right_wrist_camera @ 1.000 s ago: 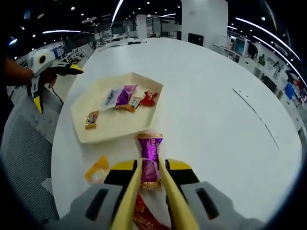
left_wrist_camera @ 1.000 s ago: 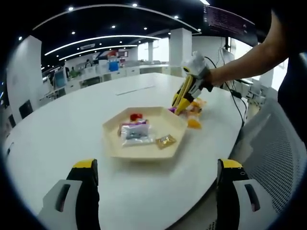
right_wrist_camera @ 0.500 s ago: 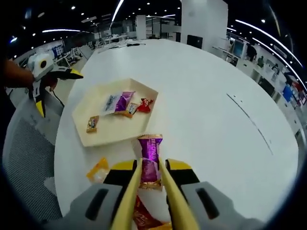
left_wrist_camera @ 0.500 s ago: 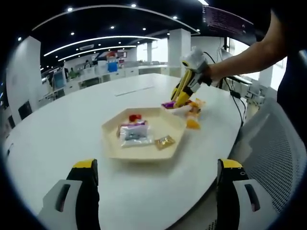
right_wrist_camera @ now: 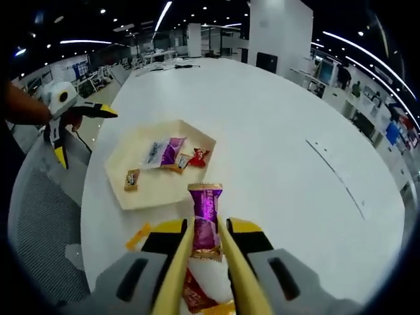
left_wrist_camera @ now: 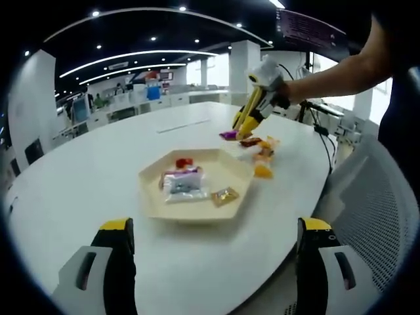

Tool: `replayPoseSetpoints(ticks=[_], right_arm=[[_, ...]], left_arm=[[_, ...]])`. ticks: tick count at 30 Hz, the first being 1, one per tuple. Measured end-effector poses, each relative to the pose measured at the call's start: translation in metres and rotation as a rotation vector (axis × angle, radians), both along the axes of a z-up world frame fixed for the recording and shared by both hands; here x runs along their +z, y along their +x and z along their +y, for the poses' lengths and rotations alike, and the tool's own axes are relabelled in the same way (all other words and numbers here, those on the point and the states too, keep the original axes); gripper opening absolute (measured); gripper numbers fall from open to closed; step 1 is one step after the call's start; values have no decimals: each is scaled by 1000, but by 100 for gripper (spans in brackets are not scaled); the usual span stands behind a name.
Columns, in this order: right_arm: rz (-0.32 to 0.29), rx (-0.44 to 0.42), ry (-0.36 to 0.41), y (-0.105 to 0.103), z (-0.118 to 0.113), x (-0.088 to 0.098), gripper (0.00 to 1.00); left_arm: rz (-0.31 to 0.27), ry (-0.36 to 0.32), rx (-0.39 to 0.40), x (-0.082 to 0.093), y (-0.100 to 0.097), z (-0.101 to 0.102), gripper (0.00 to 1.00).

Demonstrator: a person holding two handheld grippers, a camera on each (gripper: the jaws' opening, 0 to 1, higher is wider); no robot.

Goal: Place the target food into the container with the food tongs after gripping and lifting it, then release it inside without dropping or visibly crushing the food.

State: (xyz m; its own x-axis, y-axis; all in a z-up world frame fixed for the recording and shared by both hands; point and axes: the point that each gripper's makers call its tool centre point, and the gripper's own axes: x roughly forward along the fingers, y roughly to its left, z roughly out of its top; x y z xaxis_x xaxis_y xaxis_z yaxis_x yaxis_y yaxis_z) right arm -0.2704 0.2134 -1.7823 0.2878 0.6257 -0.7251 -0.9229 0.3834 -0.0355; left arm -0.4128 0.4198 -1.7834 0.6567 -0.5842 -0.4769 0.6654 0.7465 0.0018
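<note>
The right hand-held gripper (right_wrist_camera: 205,244) pinches a purple candy (right_wrist_camera: 204,220) mid-wrapper above the tabletop (right_wrist_camera: 282,170), near the tray (right_wrist_camera: 118,172); light, crinkly and probably slippery, it needs gentle pressure, while the left hand-held gripper (left_wrist_camera: 213,252) is spread.

1. Left gripper (left_wrist_camera: 213,246): two grey plastic jaw bodies, each capped with a yellow tip and cut with a dark oval slot.
2. Right gripper (right_wrist_camera: 205,236): grey moulded jaw bodies with dark oval slots, black-and-yellow shoulders, long slim pale-yellow tong blades.
3. Right gripper seen from the left gripper view (left_wrist_camera: 244,126): white rounded housing above yellow blades.
4. Left gripper seen from the right gripper view (right_wrist_camera: 82,128): white housing, black jaw arms, yellow tips.
5. Person's arm (left_wrist_camera: 341,75): bare forearm; dark clothing at the frame edge.
</note>
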Motion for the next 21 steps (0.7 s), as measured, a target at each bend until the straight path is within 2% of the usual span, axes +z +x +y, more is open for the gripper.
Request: replayPoseSetpoints(ticks=[21], right_arm=[[-19,30,16,-4,22,13,23]], left_arm=[[-5,-1,13,1,2,2,100]])
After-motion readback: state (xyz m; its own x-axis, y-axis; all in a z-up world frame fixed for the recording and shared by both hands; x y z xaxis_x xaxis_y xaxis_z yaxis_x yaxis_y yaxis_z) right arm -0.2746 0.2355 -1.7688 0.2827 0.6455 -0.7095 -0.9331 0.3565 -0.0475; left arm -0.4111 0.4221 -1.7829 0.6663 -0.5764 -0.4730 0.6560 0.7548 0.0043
